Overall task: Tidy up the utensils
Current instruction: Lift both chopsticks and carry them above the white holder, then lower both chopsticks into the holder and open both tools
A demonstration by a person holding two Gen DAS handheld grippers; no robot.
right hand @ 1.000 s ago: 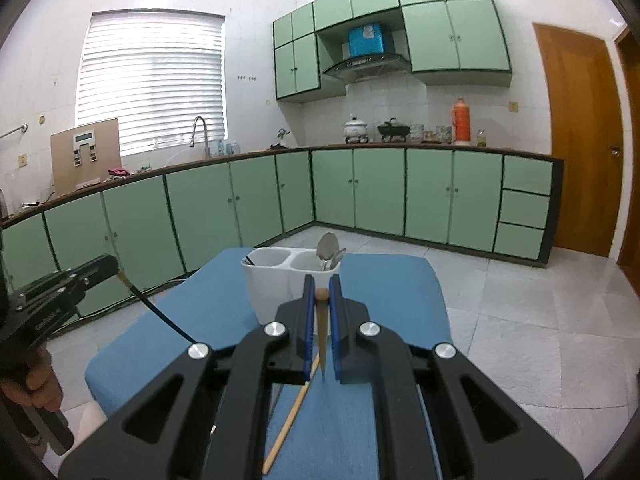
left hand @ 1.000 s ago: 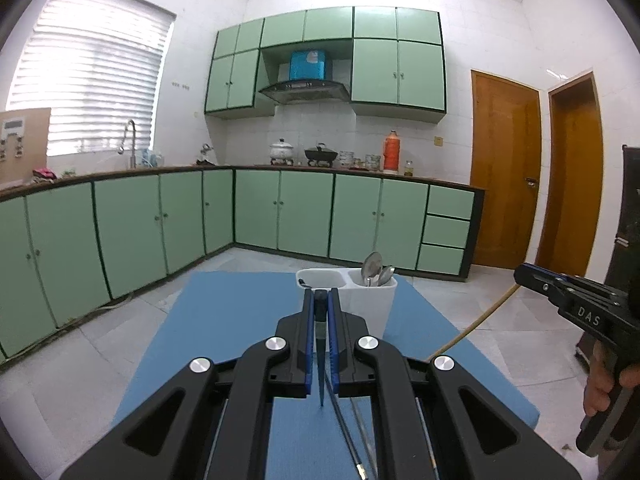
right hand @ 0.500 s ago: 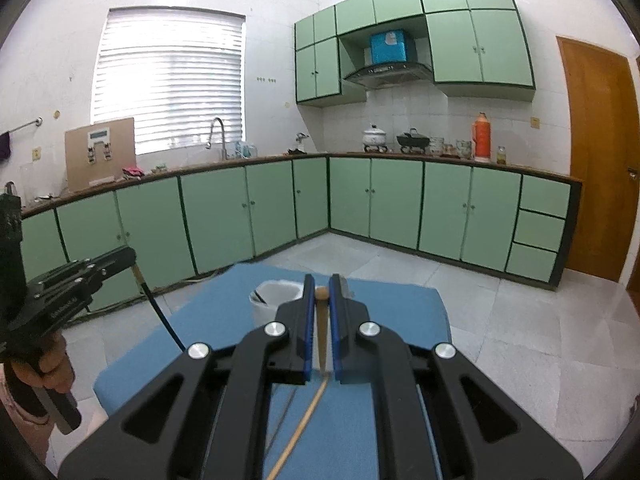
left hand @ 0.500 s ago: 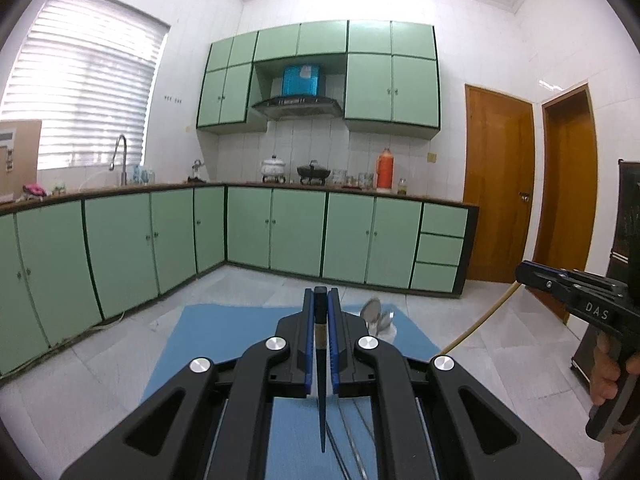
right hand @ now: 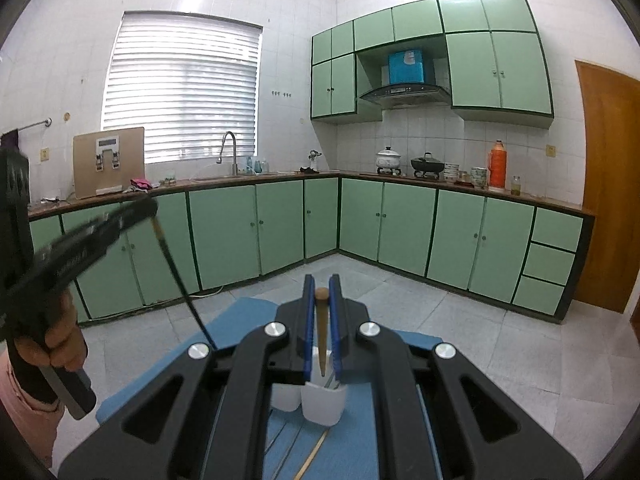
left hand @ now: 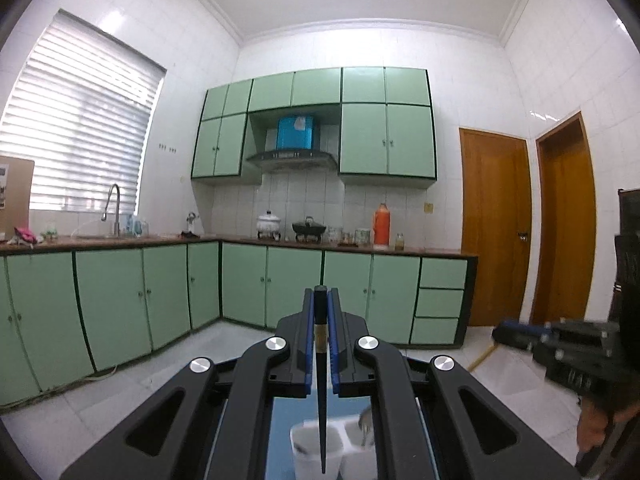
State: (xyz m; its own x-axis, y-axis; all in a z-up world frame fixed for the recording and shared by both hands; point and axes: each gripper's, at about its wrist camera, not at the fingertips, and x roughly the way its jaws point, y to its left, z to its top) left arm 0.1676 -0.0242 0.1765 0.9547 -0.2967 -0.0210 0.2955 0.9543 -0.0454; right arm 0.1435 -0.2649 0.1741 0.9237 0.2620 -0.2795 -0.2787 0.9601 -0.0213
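**Now both chopsticks are hanging over the holder**

Right now the delivery step is under way. The left tongs [left hand: 321, 312] are clenching a dark chopstick [left hand: 321, 392] by its thick end, so that it is hanging point-down; from the left wrist view its tip is lining up with the left compartment of the white utensil holder [left hand: 316, 446], though how high above it cannot be told. The right tongs [right hand: 321, 300] are gripping a wooden chopstick [right hand: 322, 332] the same way, its tip pointing down at the holder [right hand: 323, 404] and seemingly at the right-hand compartment. The holder is standing on a blue mat [right hand: 240, 320] on the tiled floor rather than on any bench. A metal utensil [left hand: 366, 430] is already sitting in the right compartment, and at least one more pale stick [right hand: 314, 450] is lying on the mat just in front of the holder, so I judge the task to be partly done.

Next, each stick is needing a straight lowering until its tip is inside a compartment wall, then a release; since the dark one is swinging free below the grip, a slow descent is looking wise, and the compartment choice should keep like with like.

As for writing, lettering on the side of the left tongs in the right wrist view is too blurred to read; nothing else legible is showing.
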